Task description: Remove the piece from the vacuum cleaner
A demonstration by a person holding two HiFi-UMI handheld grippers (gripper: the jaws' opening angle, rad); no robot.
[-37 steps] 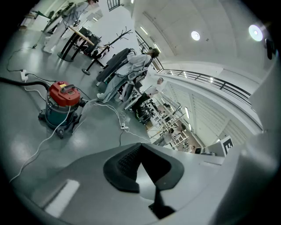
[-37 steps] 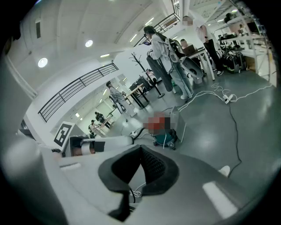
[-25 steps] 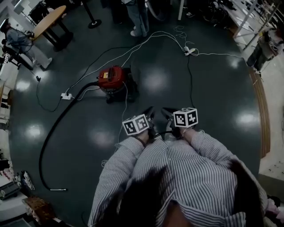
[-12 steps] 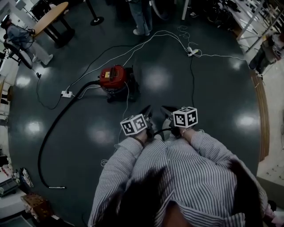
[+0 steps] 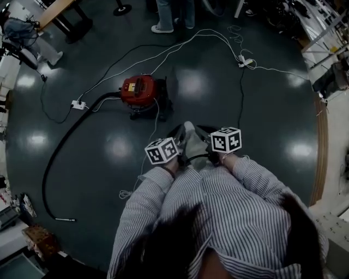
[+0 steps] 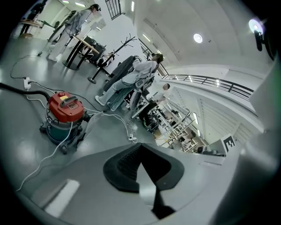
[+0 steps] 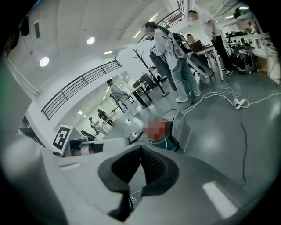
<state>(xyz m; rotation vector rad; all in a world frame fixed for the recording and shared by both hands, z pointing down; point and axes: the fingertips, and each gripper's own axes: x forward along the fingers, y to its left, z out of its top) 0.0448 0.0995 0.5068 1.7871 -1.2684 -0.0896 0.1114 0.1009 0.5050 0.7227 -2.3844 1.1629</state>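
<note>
A red-topped vacuum cleaner (image 5: 139,90) stands on the dark floor ahead of me; a black hose (image 5: 65,141) curves from it to the left and down to a metal end (image 5: 65,219). A flat grey panel (image 5: 170,87) leans at its right side. The left gripper view has the vacuum cleaner (image 6: 65,107) at left. In the right gripper view its green base (image 7: 166,141) and the panel (image 7: 182,129) are at centre. My left gripper (image 5: 180,136) and right gripper (image 5: 204,136) are held side by side short of the vacuum, both shut and holding nothing.
White cables (image 5: 180,46) and power strips (image 5: 79,104) (image 5: 244,61) lie across the floor around the vacuum. People stand at the far edge (image 5: 172,13), with a table (image 5: 60,8) at the far left. Boxes (image 5: 38,240) sit at the lower left.
The vacuum cleaner now lies closer to both grippers in the head view, and the far people and table have slid toward the top edge. Both grippers stay shut.
</note>
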